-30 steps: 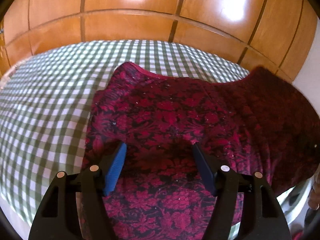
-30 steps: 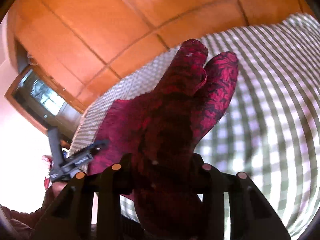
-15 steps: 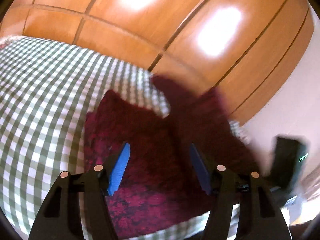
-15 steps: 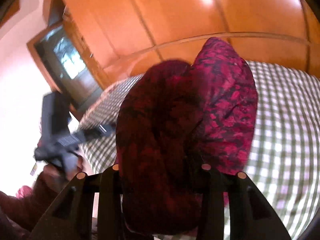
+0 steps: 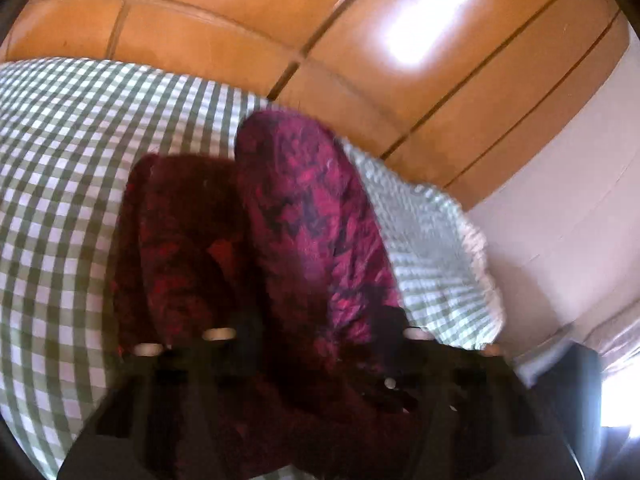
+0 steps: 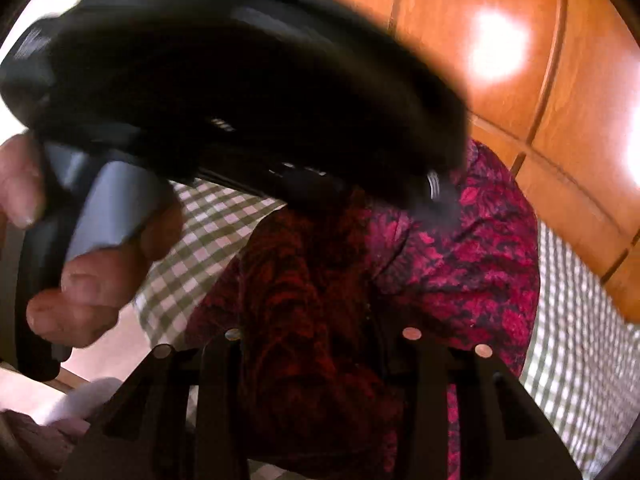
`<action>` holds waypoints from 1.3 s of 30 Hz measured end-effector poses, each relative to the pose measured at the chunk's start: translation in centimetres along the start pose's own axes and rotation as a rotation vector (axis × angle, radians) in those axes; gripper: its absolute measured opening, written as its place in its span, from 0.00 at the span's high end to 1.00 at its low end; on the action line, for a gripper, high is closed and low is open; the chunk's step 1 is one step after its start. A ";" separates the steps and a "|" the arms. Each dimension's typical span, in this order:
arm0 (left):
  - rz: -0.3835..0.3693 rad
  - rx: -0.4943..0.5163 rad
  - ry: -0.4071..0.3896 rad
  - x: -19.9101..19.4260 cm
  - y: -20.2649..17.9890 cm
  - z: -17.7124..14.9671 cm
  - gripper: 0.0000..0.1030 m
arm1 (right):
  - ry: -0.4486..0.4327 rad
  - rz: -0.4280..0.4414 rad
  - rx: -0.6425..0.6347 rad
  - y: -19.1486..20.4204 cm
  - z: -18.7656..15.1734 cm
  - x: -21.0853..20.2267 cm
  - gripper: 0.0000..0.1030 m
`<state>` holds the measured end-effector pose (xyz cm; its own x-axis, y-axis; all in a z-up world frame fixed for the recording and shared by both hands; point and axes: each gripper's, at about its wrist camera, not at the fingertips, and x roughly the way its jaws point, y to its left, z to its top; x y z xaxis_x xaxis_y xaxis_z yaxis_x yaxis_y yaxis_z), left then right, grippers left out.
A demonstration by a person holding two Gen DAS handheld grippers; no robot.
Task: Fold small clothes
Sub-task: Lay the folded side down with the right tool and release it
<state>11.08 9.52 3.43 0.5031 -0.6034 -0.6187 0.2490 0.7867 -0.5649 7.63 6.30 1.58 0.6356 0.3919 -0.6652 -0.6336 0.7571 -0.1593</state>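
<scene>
2 jaws around red garment (image 5: 304, 216)

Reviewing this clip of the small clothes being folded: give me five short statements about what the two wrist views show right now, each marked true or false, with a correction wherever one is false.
1. The garment is red and dark floral patterned fabric. True.
2. It lies over a plain blue sheet. False: the cloth under it is a green-and-white checked cover.
3. The right hand-held gripper has fabric bunched between its fingers. True.
4. The surface behind the cover is bare grey concrete. False: it is glossy orange-brown wooden panelling.
5. In the right wrist view, a person's hand grips the handle of the other hand-held gripper. True.
</scene>
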 end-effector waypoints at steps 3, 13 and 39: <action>0.019 -0.005 -0.009 0.4 0.2 0.1 0.85 | -0.018 0.065 0.039 -0.8 0.0 -0.5 0.46; 0.068 0.038 -0.010 -1.8 0.2 0.8 0.85 | -0.068 0.344 0.395 -12.0 -3.8 -5.5 0.43; 0.428 0.032 -0.074 -4.0 3.9 -4.3 0.67 | -0.058 0.347 0.482 -15.1 2.9 0.1 0.47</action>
<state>6.47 14.46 1.37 0.6246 -0.2119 -0.7516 0.0303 0.9683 -0.2478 18.60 -3.57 6.02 0.4590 0.6764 -0.5760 -0.5457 0.7263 0.4180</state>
